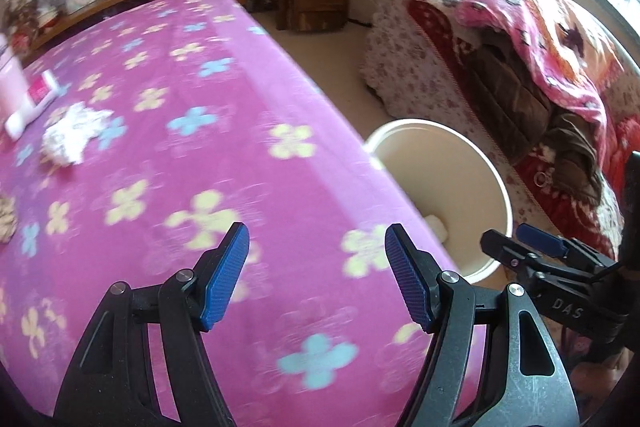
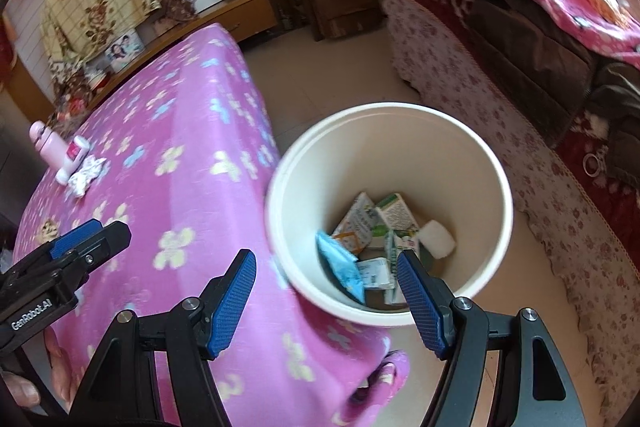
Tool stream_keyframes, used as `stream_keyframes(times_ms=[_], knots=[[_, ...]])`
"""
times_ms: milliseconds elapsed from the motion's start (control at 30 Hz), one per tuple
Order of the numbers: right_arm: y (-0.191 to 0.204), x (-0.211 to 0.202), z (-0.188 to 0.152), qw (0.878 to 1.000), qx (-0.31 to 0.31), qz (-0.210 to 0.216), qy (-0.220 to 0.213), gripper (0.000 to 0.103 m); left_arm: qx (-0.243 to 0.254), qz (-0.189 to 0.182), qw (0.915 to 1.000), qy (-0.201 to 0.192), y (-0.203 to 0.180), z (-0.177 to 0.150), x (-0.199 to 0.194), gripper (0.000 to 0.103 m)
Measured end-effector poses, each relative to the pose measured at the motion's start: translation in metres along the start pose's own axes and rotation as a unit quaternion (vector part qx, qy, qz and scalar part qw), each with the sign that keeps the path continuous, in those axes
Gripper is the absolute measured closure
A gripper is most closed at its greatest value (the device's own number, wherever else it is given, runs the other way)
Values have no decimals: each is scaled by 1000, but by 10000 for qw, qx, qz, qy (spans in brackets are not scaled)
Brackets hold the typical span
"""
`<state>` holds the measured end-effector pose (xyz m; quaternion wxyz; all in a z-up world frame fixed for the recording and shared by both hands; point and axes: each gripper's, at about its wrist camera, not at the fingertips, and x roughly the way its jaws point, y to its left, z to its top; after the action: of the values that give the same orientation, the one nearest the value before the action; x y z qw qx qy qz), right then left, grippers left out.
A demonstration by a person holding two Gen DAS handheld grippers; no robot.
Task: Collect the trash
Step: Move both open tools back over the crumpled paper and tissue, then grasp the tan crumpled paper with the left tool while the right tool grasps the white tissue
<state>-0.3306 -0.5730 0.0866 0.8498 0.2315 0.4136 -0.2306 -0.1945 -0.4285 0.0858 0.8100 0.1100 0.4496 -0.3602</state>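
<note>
Right hand-held gripper (image 2: 326, 301) – left hand-held gripper (image 1: 316, 281) too – open, empty.

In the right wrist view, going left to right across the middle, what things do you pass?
Pink bottle → crumpled white paper wad, both on the pink flowered tablecloth → round cream plastic bin holding cartons, on the floor → floral-covered sofa along the right.

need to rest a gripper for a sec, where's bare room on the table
The wide middle of the pink flowered cloth, between the crumpled tissue and the edge by the white bin, is bare. The far left corner is crowded: tissue, white tube, pink bottle.
</note>
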Motion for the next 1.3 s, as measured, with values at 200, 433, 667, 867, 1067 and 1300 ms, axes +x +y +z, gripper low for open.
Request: stream_keyframes(times_ms=[200,433,667,867,1067,1300], knots=[[46,4,4,9990,-348,262,73,31,-284,346,9990,-44,51,-13,-21,33],[118,21,7,9935,-883,684,234,30,-790,670,9945,-142,132,-29,-56,33],[200,44,14,9795,-1573,1223,309,28,-1470,968,9838,-344,227,-33,-90,33],[273,74,37,9646,-2119,1536,312,27,-1870,1138,9754,-277,286,-33,-87,33],[334,107,67,9545,-2566,1510,150,21,-2136,1078,9707,-232,317,-29,-64,33],[387,165,80,9469,-2902,1313,433,32,-2116,1081,9710,-259,335,-19,-42,34]])
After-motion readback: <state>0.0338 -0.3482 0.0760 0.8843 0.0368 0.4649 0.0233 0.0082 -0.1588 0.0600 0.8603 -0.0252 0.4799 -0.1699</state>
